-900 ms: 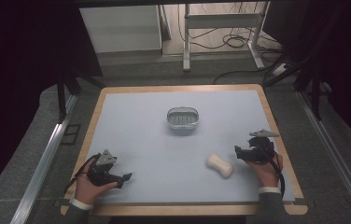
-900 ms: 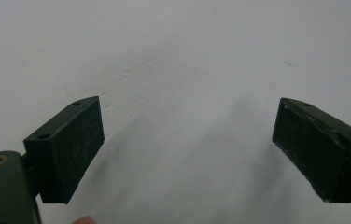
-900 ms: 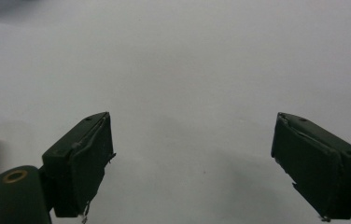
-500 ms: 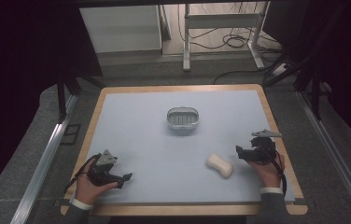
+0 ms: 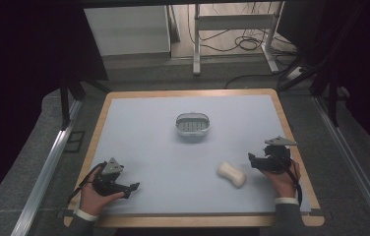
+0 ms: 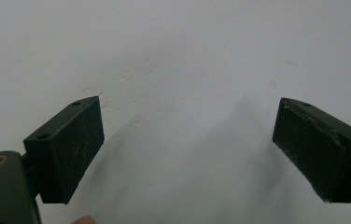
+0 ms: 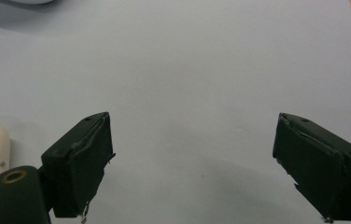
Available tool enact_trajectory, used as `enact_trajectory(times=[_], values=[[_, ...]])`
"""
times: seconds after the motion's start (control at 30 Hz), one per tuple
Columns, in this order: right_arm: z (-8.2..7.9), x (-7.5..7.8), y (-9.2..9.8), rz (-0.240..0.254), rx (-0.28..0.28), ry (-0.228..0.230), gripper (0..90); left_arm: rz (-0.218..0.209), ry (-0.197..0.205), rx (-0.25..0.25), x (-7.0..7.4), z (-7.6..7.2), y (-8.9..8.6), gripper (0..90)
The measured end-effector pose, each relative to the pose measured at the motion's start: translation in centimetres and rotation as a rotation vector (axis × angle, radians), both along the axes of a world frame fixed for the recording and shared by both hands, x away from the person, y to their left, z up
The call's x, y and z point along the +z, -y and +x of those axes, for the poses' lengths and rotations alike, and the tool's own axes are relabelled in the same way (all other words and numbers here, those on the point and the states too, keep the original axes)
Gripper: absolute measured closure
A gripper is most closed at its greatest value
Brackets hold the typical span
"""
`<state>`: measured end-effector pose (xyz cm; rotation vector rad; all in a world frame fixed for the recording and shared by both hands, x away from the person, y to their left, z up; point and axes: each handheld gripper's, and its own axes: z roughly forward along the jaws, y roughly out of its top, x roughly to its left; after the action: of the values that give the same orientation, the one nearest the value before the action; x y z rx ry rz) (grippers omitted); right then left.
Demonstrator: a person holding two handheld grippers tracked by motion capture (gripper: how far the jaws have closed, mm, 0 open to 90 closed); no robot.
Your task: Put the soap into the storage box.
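Approach step judged: right gripper wide open, empty, beside cream peanut-shaped soap bar; left gripper likewise open, idle; next, straddling and closing on bar.

a lab or test room, dimly lit: a wood-edged table with a pale blue top stands on grey carpet, flanked by metal floor rails, with a white metal frame and loose black cables behind it.
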<state>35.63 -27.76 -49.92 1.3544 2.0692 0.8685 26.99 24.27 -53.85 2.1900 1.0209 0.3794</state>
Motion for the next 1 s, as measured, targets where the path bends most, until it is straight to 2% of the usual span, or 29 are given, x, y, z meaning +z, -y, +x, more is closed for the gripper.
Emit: enact_trajectory(times=[0.4, 0.57, 0.77, 1.0], values=[[0.0, 0.2, -0.2, -0.03, 0.015, -0.016, 12.0, -0.007, 0.004, 0.009, 0.2, -0.1, -0.2, 9.3], [-0.1, 0.4, -0.4, -0.025, 0.031, -0.025, 12.1, -0.018, 0.004, 0.013, 0.3, -0.1, -0.3, 9.3], [-0.3, 0.7, -0.3, -0.025, 0.058, -0.062, 12.1, -0.024, 0.006, 0.016, 0.3, -0.1, -0.3, 9.4], [-0.8, 1.2, -0.1, -0.03, 0.079, -0.078, 12.3, -0.023, 0.006, 0.014, 0.3, -0.1, -0.3, 9.4]])
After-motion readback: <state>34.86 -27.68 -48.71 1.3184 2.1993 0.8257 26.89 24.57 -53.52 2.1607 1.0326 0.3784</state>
